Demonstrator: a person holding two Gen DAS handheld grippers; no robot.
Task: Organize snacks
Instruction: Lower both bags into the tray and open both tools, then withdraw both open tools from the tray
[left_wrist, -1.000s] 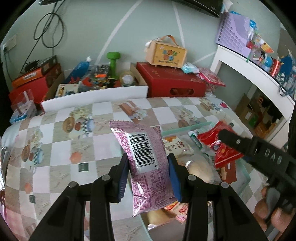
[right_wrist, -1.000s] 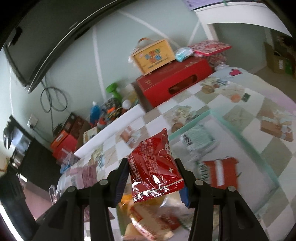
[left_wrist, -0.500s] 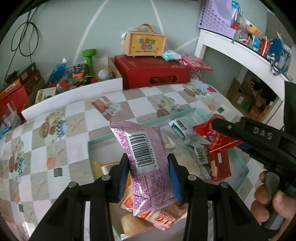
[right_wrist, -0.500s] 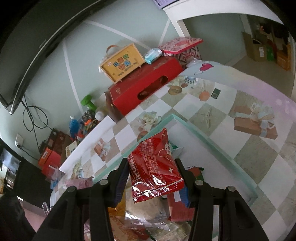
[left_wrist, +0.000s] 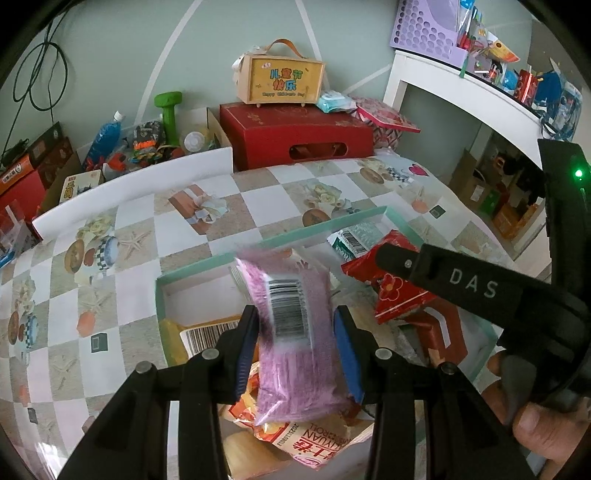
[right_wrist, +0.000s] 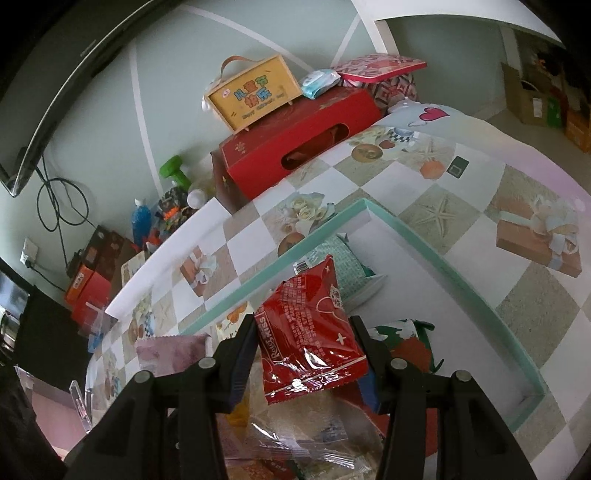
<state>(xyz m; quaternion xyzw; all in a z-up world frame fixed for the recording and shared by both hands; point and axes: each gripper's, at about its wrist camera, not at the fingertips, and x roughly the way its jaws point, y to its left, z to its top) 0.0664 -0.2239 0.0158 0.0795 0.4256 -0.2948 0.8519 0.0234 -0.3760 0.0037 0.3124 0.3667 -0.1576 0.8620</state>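
Left claw (left_wrist: 295, 347): hovering over the teal-rimmed tray (left_wrist: 280, 240), its blue pads standing apart on either side of the pink snack packet (left_wrist: 295, 343), which is showing blurred and appears loose between them; whether the pads are touching it cannot be told.
Pink snack packet: hanging upright between the left claw's fingers, barcode facing the camera, above the snacks piled in the tray.
Right claw (right_wrist: 308, 352): clamping the red snack packet (right_wrist: 310, 332) by its sides, over the tray's middle.
Right hand (left_wrist: 532, 417): gripping the handle, to the right of the left claw.
Tray edges: the far rim is running ahead of both claws; a corner is lying ahead-left of the left claw.
Open room: bare white tray floor (right_wrist: 436, 295) is lying ahead-right of the right claw; checkered surface (left_wrist: 110, 295) is spreading to the left of the left claw.
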